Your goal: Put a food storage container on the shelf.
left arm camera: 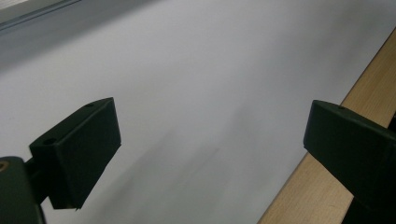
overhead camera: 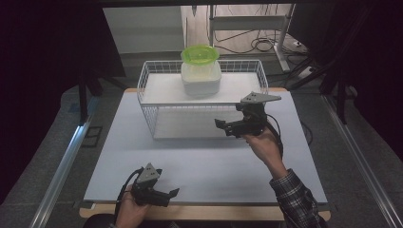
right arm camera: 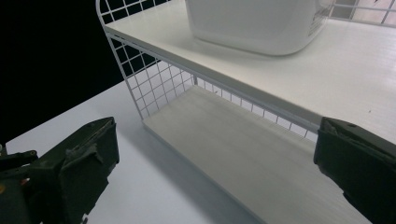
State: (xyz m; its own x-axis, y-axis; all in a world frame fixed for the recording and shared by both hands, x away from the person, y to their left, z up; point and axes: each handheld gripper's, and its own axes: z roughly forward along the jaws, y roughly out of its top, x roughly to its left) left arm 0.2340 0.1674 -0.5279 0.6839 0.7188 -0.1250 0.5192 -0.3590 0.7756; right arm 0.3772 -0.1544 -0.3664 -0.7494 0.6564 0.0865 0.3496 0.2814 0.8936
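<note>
right gripper (overhead camera: 221, 125) hovering wide-jawed, empty, facing white wire-mesh two-tier rack (overhead camera: 153, 114) | white plastic tub (overhead camera: 201, 78) with green bowl (overhead camera: 200, 54) sitting on far top shelf, likely target | left gripper (overhead camera: 172, 193) idling wide-jawed at near table edge, keeping clear

White wire rack (overhead camera: 151, 76), lime-green bowl (overhead camera: 200, 53), white container (overhead camera: 201, 79), plaid sleeve (overhead camera: 295, 197)

High view overlooks table (overhead camera: 199, 161); tool cameras skim it closely.
</note>
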